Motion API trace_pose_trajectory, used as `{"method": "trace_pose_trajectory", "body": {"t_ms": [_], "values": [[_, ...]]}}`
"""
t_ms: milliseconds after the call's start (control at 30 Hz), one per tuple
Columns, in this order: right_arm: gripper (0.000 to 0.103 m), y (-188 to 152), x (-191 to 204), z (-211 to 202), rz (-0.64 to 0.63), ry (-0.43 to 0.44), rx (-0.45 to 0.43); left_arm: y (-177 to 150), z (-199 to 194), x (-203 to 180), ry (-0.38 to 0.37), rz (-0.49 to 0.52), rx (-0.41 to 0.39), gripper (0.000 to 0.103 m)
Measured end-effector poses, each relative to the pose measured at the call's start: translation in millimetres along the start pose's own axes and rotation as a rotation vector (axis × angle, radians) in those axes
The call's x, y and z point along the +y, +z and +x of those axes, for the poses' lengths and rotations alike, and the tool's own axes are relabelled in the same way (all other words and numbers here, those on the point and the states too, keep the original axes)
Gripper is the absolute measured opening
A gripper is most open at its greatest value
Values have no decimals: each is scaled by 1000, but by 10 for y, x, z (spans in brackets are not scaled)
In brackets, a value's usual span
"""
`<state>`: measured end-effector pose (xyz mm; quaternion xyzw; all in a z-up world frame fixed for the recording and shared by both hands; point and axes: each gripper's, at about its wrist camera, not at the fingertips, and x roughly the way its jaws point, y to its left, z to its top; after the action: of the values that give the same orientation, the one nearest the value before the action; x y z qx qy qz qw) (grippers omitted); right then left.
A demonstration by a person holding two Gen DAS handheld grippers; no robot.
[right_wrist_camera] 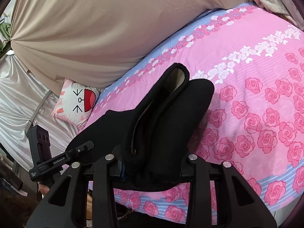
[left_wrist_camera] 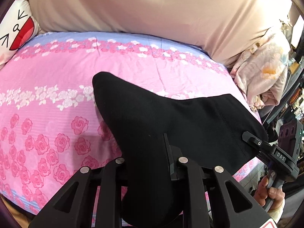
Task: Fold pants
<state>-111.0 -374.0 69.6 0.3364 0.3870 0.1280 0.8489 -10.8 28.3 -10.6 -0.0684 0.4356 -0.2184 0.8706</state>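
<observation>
**Mia:** Look at the left camera first. Are the black pants (left_wrist_camera: 171, 117) folded yet?

**Ben:** Not all the way, I think. They are bunched up and held over the pink rose bedsheet (left_wrist_camera: 47, 104), near the front edge of the bed. One end hangs down to the sheet. The other end is lifted.

**Mia:** What is the left gripper (left_wrist_camera: 152, 167) doing?

**Ben:** It is pinching the pants. The cloth runs right between its fingers. On the right side, the right gripper (left_wrist_camera: 252, 142) bites the edge of the pants too.

**Mia:** Now the right camera.

**Ben:** Here the pants (right_wrist_camera: 161, 123) look thick and soft. A rolled edge sticks up, and I can see a pale inside. The right gripper (right_wrist_camera: 152, 163) is pressed on a fat bunch of cloth. The left gripper (right_wrist_camera: 83, 148) pinches the pants on the left.

**Mia:** So what is left?

**Ben:** My guess is they must lay the pants flat on the bedsheet (right_wrist_camera: 256, 95) and smooth them. A smiley pillow (right_wrist_camera: 77, 102) sits at the far end.
</observation>
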Motion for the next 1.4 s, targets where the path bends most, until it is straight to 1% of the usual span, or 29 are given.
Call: {"method": "trace_pose_trajectory", "body": {"t_ms": [500, 767, 1100, 1400], "values": [[35, -98, 327, -292, -56, 18, -41, -28, -322, -97, -17, 40, -53, 17], [35, -73, 524, -440, -96, 30, -81, -5, -497, -149, -19, 69, -92, 17], [35, 67, 666, -409, -129, 42, -102, 114, -555, -168, 1, 98, -126, 17], [35, 138, 690, -275, -128, 27, -79, 240, -456, -125, 11, 105, -110, 17]]}}
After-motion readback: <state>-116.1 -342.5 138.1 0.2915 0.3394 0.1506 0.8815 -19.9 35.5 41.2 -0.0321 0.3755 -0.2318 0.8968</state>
